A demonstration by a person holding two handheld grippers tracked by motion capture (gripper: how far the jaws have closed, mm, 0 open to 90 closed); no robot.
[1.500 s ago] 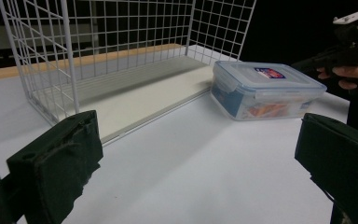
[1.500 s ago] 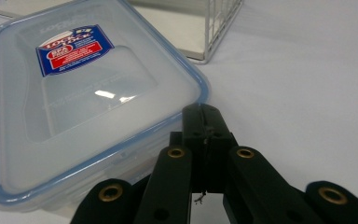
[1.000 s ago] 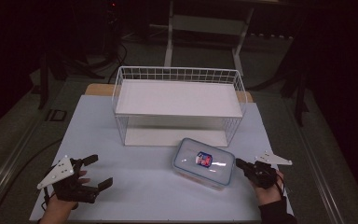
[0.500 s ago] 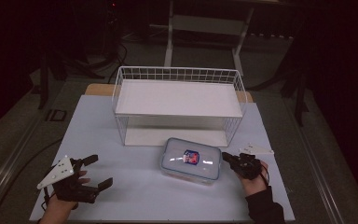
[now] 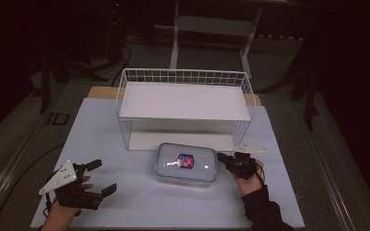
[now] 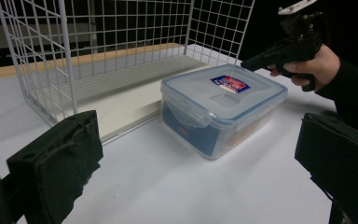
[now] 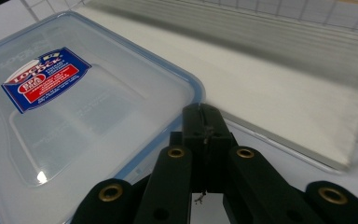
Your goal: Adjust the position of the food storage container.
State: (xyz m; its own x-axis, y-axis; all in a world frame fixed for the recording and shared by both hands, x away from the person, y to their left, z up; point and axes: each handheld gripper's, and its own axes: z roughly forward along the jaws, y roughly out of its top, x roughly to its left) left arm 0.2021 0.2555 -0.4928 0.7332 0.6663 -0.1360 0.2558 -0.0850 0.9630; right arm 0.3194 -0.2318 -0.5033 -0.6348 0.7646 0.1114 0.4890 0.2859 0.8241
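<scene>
Dark surroundings close in on a pale surface [image 5: 125, 207], with a stand's legs and cables on the floor beyond its far edge. A white wire rack [image 5: 185, 103] stands at the far middle of the surface, a flat white shelf on top and a low white board at its base.

Just in front of the rack, slightly right of centre, sits a clear plastic container [image 5: 186, 162] with a blue-rimmed lid and a red-and-blue label (the label reads as a brand sticker, too small to make out fully from above). It rests flat, its far edge close to the rack's base board.

The right gripper [image 5: 227, 160] is at the container's right end, held low in the person's hand. Its fingers [image 7: 204, 128] are pressed together with nothing between them, their tips against or just beside the lid's rim at the corner; contact cannot be told for sure.

The left gripper [image 5: 101, 177] rests at the near left of the surface, well apart from the container. Its fingers [image 6: 58, 158] are spread wide, and between them the left gripper view looks toward the container and the rack.
</scene>
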